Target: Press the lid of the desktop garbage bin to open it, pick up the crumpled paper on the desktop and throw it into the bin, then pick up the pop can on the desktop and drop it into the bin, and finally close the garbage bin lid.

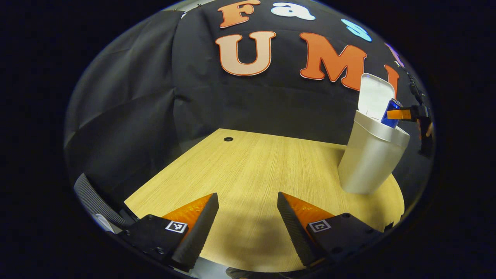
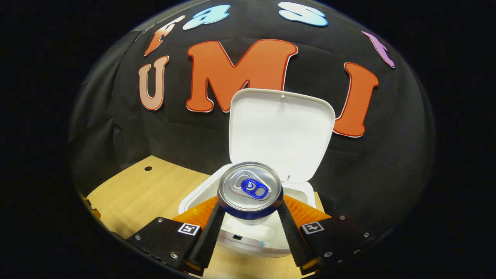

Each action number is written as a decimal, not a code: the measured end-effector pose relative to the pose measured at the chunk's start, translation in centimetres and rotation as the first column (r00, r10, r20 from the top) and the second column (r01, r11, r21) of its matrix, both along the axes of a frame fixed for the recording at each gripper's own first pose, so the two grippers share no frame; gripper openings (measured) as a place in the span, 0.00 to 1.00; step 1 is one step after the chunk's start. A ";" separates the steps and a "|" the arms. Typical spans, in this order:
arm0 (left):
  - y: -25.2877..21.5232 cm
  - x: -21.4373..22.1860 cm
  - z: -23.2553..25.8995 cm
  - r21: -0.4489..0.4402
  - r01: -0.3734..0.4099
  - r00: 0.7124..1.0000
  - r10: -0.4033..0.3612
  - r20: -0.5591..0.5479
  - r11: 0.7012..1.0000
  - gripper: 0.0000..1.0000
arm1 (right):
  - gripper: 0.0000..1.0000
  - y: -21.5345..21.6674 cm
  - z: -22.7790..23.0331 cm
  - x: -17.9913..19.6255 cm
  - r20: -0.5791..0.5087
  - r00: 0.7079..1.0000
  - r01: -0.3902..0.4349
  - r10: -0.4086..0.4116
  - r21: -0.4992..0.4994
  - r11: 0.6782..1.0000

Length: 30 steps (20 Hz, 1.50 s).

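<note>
The white garbage bin [image 1: 368, 162] stands at the right of the wooden desk, its lid [image 1: 374, 97] swung up. In the right gripper view the lid [image 2: 281, 133] rises behind the bin's rim [image 2: 193, 201]. My right gripper [image 2: 250, 211] is shut on a blue pop can [image 2: 250, 190], silver top facing the camera, held right over the bin's mouth. In the left gripper view that can [image 1: 390, 113] hangs at the bin's opening in the right gripper [image 1: 403, 114]. My left gripper [image 1: 248, 201] hovers open above the desk [image 1: 252, 170], holding nothing.
A small round hole [image 1: 228, 138] sits in the desk near its far edge. A ribbed grey chair back [image 1: 95, 201] shows at the lower left, beyond the desk's front corner.
</note>
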<state>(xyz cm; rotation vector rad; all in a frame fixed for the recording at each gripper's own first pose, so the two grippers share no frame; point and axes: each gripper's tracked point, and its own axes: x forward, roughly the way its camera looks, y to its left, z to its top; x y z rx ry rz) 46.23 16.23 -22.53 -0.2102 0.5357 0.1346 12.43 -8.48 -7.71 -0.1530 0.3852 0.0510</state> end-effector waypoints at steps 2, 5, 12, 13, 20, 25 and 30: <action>0.0 -0.1 0.0 0.004 0.005 1.000 -0.005 0.000 1.000 0.98 | 0.80 -0.5 -1.7 0.1 -0.034 0.999 0.015 -0.016 -0.012 1.000; -0.2 -0.1 0.3 0.014 0.028 1.000 -0.028 0.005 1.000 0.98 | 0.80 -1.3 -2.7 0.1 -0.052 0.998 0.041 -0.042 -0.009 0.999; -1.6 0.3 0.3 0.017 0.083 0.997 -0.083 -0.003 0.996 0.98 | 0.82 -2.6 -2.1 -0.3 -0.038 0.996 0.079 -0.079 0.001 0.997; -1.6 0.4 0.3 0.015 0.083 0.997 -0.083 -0.004 0.996 0.98 | 0.82 -2.7 -1.8 -0.3 -0.034 0.996 0.080 -0.080 0.001 0.997; -2.1 -0.2 -0.9 -0.008 0.096 0.995 -0.096 -0.030 0.995 0.98 | 0.82 -3.3 3.4 1.1 0.037 0.997 0.073 -0.073 -0.001 0.997; -3.2 -0.3 -1.0 0.008 0.129 0.991 -0.129 -0.041 0.992 0.98 | 0.82 -3.4 6.5 2.3 0.079 0.995 0.061 -0.061 0.001 0.998; -3.4 -0.3 -0.9 0.006 0.140 0.990 -0.140 -0.035 0.990 0.98 | 0.81 -3.2 9.4 4.0 0.103 0.993 0.055 -0.052 -0.028 0.998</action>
